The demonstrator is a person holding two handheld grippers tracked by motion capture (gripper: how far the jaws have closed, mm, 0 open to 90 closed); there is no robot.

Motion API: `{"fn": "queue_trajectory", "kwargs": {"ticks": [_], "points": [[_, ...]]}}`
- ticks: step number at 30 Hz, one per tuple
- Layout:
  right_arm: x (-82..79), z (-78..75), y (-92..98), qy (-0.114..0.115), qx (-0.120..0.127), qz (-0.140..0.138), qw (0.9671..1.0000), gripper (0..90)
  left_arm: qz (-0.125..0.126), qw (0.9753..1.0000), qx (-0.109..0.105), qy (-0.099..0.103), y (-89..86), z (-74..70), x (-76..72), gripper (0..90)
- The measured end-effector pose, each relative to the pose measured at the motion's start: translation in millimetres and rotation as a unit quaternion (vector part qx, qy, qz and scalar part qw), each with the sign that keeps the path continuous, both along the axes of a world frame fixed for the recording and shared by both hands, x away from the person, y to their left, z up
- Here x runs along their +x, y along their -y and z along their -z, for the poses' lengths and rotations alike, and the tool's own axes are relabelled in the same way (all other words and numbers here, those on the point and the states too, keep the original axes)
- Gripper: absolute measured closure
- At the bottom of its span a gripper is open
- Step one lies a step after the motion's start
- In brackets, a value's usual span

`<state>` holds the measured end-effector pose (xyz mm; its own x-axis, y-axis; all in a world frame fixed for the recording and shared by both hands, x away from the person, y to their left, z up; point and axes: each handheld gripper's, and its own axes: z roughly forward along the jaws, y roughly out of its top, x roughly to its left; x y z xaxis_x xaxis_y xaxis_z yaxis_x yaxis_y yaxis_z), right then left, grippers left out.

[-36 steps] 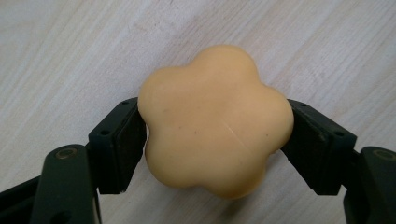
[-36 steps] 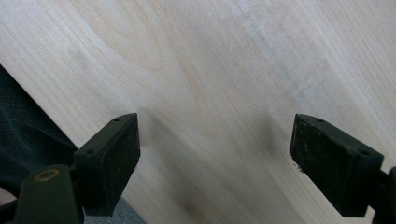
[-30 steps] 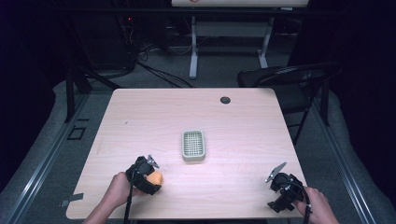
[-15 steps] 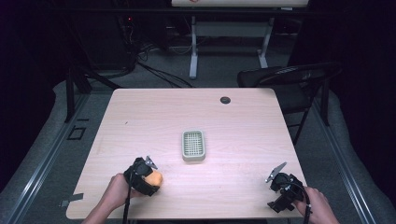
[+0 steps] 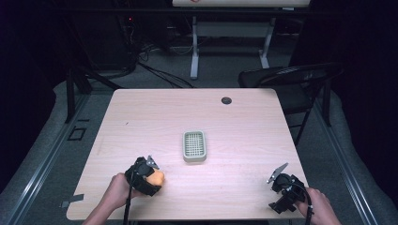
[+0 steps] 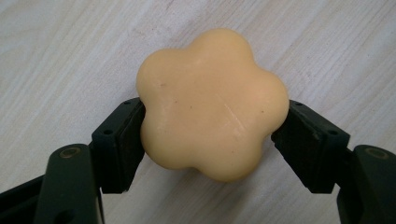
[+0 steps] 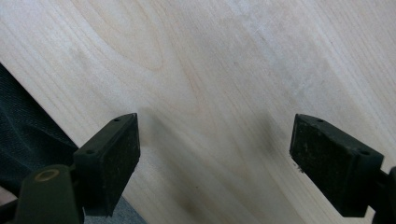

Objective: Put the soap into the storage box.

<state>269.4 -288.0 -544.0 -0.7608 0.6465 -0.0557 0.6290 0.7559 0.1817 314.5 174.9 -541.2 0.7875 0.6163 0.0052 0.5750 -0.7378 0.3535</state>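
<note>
Nothing moved; left hand-held gripper (image 6: pixel 212 135) clamps soap (image 6: pixel 211 102), wrist low.

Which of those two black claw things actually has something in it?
The left gripper: its jaws press both sides of a yellow flower-shaped soap. The right gripper has its jaws wide apart over the bare table.

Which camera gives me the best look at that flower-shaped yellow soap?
The left gripper view: the soap sits large between the left gripper's jaws, both pads touching its sides, lobes plainly visible. The high view shows the soap as a small orange blob. The right gripper view shows bare table.
</note>
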Motion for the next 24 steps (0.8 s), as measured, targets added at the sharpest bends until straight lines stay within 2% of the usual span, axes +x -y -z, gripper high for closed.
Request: {"fn": "queue_trajectory", "kwargs": {"ticks": [5,8,24], "points": [[0.2,-1.1,0.5,0.005,-0.004,-0.001,1.0,15.8,-0.001,1.0,-0.003,0.0,0.2,-3.2,1.4,28.2],[0.2,-3.3,0.2,0.015,0.002,0.001,0.9999,15.7,-0.004,1.0,-0.006,0.001,0.5,-5.6,3.5,28.2],[1.0,-1.8,1.1,0.01,0.0,0.004,0.9999,15.7,-0.011,0.9998,-0.012,0.009,8.0,-13.3,17.3,28.2]]}}
